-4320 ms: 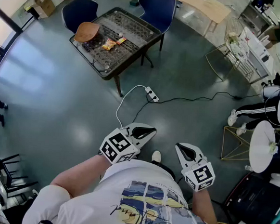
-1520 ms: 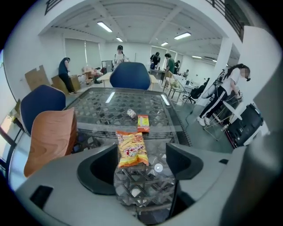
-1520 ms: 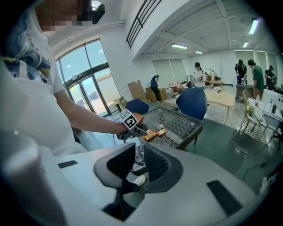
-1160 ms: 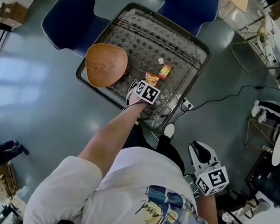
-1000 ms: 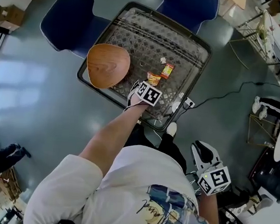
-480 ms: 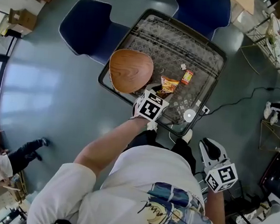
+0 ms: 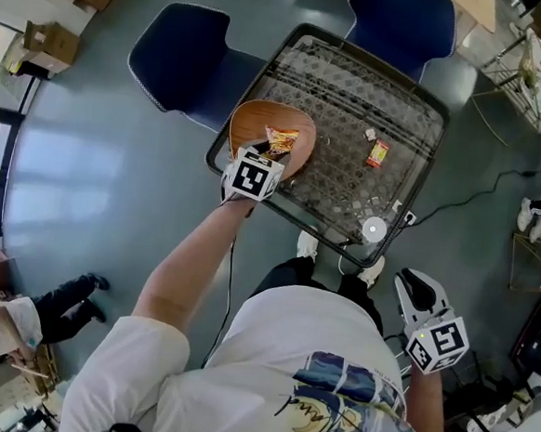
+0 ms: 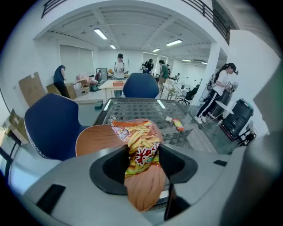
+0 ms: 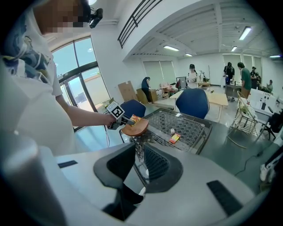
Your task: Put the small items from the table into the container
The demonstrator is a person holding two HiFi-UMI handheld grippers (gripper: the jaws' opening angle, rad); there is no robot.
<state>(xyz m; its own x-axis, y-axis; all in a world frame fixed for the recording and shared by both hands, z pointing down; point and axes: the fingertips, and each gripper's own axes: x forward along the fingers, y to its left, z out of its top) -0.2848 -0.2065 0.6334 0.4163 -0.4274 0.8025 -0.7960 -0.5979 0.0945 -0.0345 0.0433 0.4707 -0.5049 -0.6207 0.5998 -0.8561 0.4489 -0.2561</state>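
Note:
My left gripper (image 7: 272, 155) is shut on an orange and yellow snack packet (image 7: 279, 141) and holds it just over the wooden bowl (image 7: 253, 123) at the table's left corner. Looking along its jaws, the packet (image 8: 138, 140) is pinched between the pads with the bowl (image 8: 94, 139) right behind it. A small red packet (image 7: 377, 154) and a tiny white item (image 7: 370, 133) lie on the glass-topped mesh table (image 7: 356, 73). My right gripper (image 7: 412, 286) hangs low by my right side, away from the table, open with nothing between its jaws (image 9: 140, 165).
Two blue chairs (image 7: 183, 53) (image 7: 404, 18) stand at the table's far sides. A white round object (image 7: 373, 230) and a cable lie by the table's near corner. A person (image 7: 58, 307) stands at the lower left, with cardboard boxes (image 7: 49, 42) at the far left.
My left gripper lifted the snack packet off the tabletop and carried it leftward over the wooden bowl. The right gripper stayed by my side.

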